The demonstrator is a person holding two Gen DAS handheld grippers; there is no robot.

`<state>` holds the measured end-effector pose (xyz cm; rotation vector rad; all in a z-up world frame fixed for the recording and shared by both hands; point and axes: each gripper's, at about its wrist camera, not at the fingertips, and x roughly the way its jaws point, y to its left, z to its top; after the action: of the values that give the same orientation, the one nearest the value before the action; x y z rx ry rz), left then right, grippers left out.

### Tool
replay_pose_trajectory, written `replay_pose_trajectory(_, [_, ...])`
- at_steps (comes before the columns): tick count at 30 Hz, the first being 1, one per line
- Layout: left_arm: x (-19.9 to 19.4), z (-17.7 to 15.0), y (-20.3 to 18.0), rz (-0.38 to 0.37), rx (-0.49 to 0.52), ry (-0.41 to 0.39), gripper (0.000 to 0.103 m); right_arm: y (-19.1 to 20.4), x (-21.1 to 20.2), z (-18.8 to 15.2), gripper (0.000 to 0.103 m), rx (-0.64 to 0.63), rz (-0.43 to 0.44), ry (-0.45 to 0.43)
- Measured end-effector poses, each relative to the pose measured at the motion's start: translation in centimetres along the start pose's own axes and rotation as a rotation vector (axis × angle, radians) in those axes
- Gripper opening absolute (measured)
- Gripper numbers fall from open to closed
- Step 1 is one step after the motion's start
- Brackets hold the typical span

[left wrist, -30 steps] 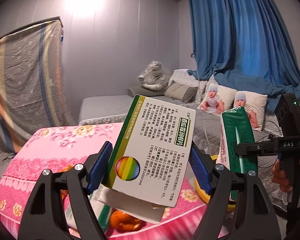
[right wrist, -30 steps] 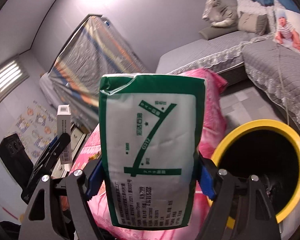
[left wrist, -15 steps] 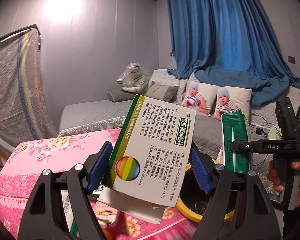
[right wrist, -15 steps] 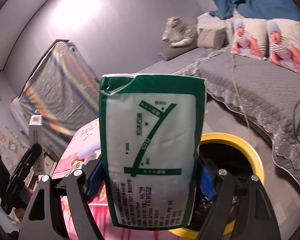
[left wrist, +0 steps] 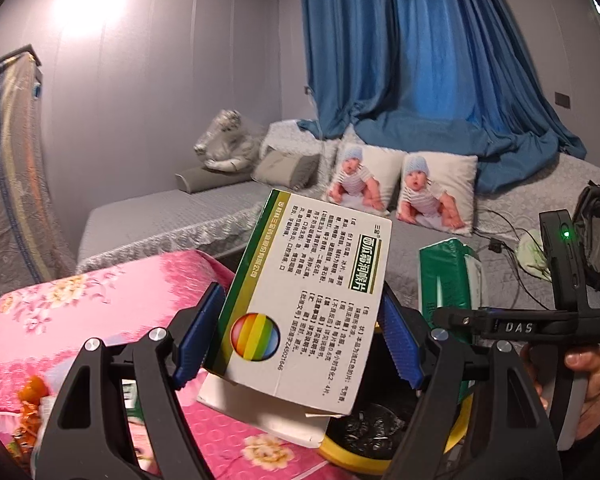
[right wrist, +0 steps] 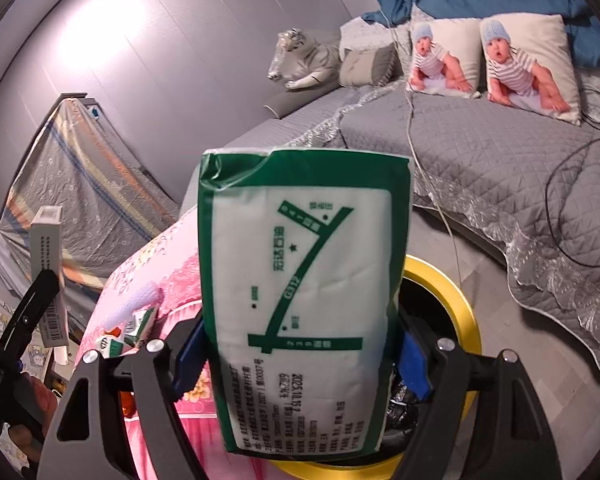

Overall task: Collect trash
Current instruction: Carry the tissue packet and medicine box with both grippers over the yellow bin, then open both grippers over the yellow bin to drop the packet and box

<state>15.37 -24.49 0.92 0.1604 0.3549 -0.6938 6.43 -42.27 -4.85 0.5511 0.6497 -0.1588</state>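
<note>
A bedroom: grey quilted bed [right wrist: 480,152] along the far wall, blue curtain [left wrist: 420,60] behind it, and a pink floral cover [left wrist: 100,304] on the near surface below and to the left of both tools.

The left gripper [left wrist: 300,336] is clamped on a white medicine carton [left wrist: 304,300], which stands tilted between the blue pads [left wrist: 196,336]; its lower flap hangs open beneath the jaws. The right gripper [right wrist: 300,356] is clamped on a green-and-white tissue pack [right wrist: 304,296], held upright. Both items fill the jaws at a wide setting.

The yellow-rimmed bin [right wrist: 456,304], lined with a dark bag, sits below and just beyond both sets of fingertips. In the left view its rim [left wrist: 340,450] shows under the carton, slightly right of centre. In my judgement the step in hand is the drop into the bin.

Risks noted:
- The two tools stand near each other over one opening; releasing together could make the items collide and one bounce off the rim.
- The carton is tilted and off-centre toward the pink cover; a release here may land it on the cover or the rim.
- The soft pack may cling to a pad and fall late.
- A charging cable [right wrist: 564,200] trails off the bed, to the right of the right gripper; a wide swing could snag it.
</note>
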Motion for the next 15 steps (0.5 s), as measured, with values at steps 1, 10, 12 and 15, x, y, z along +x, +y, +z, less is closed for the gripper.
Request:
replay_pose_trajectory(1, [0.8, -0.1, -0.3, -0.009, -0.001, 0.011, 0.072, -0.1, 0.1, -0.1, 0.075, 0.003, -0.008, 0.002])
replay_pose_trajectory(10, [7.1, -1.3, -1.8, -0.066, -0.052, 0.138, 0.072, -2.0, 1.4, -0.6, 0.075, 0.048, -0.051, 0.039])
replay_pose_trajectory(12, [8.0, -1.4, -1.5, -0.070, -0.072, 0.154, 0.072, -2.3, 1.4, -0.6, 0.076, 0.062, -0.054, 0.041])
replay_pose_trajectory(15, [8.6, -1.5, -0.8, -0.069, -0.111, 0.163, 0.094, -2.9, 1.5, -0.4, 0.081, 0.090, -0.090, 0.048])
